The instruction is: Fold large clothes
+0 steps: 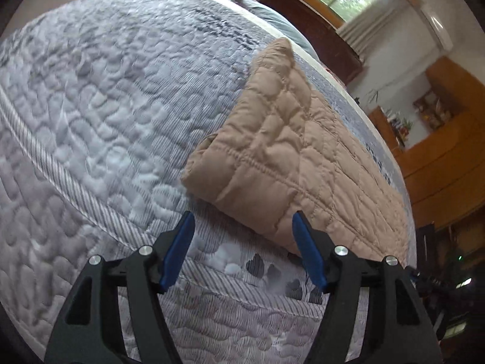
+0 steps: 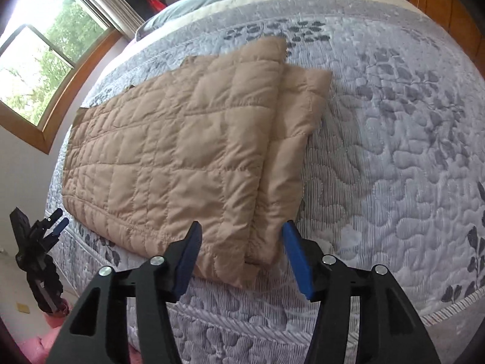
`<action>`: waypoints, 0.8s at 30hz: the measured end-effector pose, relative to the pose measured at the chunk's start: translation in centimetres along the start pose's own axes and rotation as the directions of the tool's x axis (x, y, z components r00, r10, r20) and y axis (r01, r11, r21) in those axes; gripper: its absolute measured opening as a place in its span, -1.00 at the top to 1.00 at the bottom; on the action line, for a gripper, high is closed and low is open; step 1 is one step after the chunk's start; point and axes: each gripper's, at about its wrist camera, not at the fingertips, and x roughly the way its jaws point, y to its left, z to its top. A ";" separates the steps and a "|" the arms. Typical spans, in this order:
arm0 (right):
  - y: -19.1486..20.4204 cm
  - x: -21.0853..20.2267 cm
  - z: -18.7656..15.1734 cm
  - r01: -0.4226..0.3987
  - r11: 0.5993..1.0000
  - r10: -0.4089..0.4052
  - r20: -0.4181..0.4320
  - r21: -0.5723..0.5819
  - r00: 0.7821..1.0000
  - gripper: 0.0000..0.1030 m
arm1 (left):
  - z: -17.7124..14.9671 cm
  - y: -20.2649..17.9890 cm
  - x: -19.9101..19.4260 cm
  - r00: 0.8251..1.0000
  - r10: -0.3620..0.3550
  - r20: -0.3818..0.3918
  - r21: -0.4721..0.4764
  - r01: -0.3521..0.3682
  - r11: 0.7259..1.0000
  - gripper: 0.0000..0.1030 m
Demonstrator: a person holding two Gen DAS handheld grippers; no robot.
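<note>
Both grippers hang released over the bed [image 2: 394,157], fingers spread wide with nothing between them: the left gripper [image 1: 242,242] faces the near corner of the tan quilted garment [image 1: 288,157], and the right gripper [image 2: 241,253] sits just short of that garment's near edge [image 2: 182,151], at the end where two or three padded layers are stacked. The garment lies flat on the grey patterned bedspread [image 2: 394,91] as a long, narrow pad, its sides apparently already turned in, and runs away from the near edge toward the window [image 2: 45,60] side. Judging by that shape, the lengthwise folds look done and a crosswise fold is the step in hand. Next would call for each gripper to close on a corner of one short end, pinching all layers together, then carry it over to the far end. Slippery puffed fabric may slide apart if only the top layer is caught.
</note>
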 end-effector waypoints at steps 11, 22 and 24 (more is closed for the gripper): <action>-0.2 3.7 -0.1 0.059 0.998 -0.060 -0.061 -0.017 0.996 -0.08 | 1.6 -0.3 3.4 0.998 -0.056 0.040 -0.080 0.059 0.995 -0.33; 0.0 4.1 0.1 0.071 0.997 -0.073 -0.071 -0.035 0.995 -0.09 | 1.7 2.4 4.5 0.986 -0.158 0.048 -0.211 0.165 0.964 0.73; -0.1 4.2 0.2 0.071 0.997 -0.074 -0.072 -0.037 0.995 -0.10 | 1.7 2.1 4.6 0.989 -0.140 0.052 -0.186 0.148 0.971 0.76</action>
